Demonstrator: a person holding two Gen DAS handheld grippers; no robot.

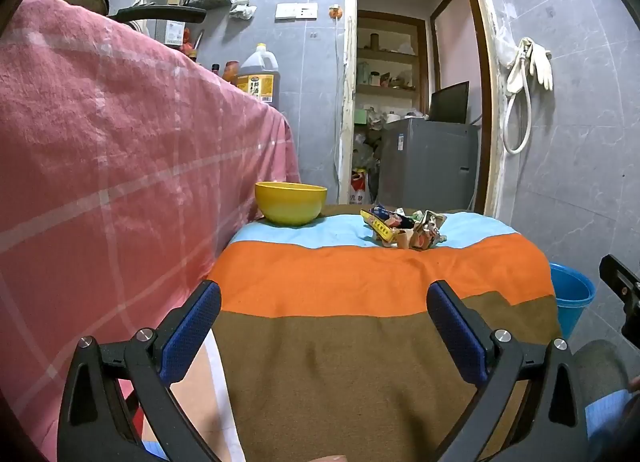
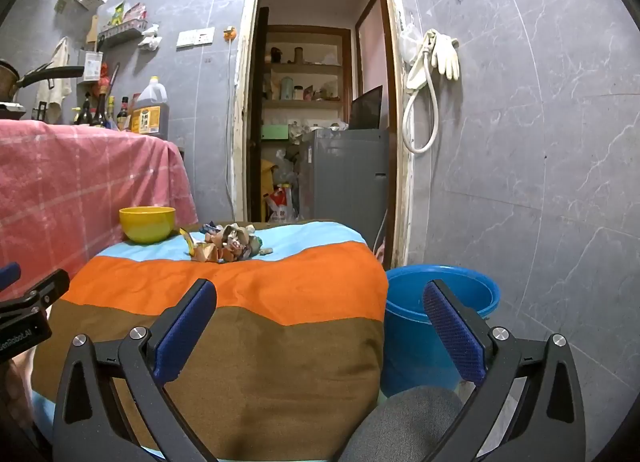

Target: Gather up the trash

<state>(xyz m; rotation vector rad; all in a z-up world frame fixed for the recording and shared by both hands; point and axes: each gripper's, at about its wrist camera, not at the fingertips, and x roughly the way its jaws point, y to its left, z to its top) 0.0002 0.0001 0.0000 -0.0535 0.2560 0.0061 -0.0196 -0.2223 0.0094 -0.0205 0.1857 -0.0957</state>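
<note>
Left wrist view shows your left gripper spread wide and empty above the striped orange, brown and pale blue cloth. The heap of crumpled, colourful paper wrappers lies ahead, slightly right of centre, on the far blue band, its length running crosswise. Your right gripper, equally wide and empty, sees the heap left of centre, the blue plastic bucket beside it.
</note>
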